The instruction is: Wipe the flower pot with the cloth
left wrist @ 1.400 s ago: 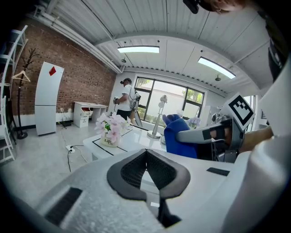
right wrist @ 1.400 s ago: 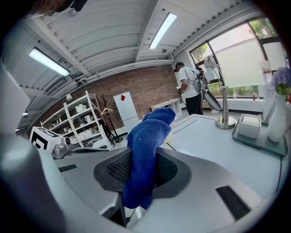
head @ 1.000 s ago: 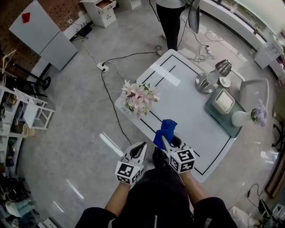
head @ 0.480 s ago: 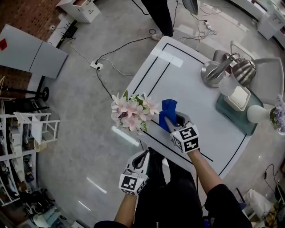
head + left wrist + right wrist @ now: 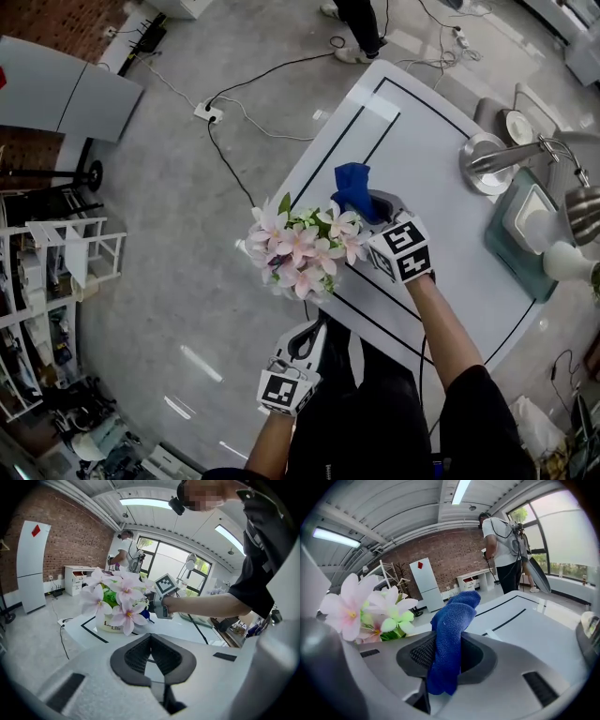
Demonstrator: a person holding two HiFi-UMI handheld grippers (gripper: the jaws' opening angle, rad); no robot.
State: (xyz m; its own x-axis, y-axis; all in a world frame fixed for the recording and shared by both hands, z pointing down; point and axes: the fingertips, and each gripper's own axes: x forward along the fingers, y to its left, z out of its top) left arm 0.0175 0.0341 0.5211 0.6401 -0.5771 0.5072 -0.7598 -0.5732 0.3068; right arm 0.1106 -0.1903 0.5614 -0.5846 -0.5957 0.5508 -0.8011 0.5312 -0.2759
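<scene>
Pink and white flowers (image 5: 305,248) hide the pot in the head view, at the near left edge of the white table (image 5: 441,159). The left gripper view shows the white pot (image 5: 108,624) under the flowers (image 5: 115,597). My right gripper (image 5: 375,208) is shut on a blue cloth (image 5: 353,186), just right of and behind the flowers. The cloth (image 5: 452,620) hangs pinched between the jaws of the right gripper (image 5: 447,644), with blossoms (image 5: 370,606) close on its left. My left gripper (image 5: 307,336) hangs low off the table, by my body. Its jaws (image 5: 150,637) are shut on nothing.
A teal tray (image 5: 525,230) with white ware and a metal lamp (image 5: 506,157) stand at the table's right side. A person's legs (image 5: 361,19) are at the far end. A power strip (image 5: 208,112) with cables lies on the floor; shelving (image 5: 56,253) stands left.
My right gripper has carried the cloth forward and left until it is next to the flowers. The left gripper has stayed low near my body.
</scene>
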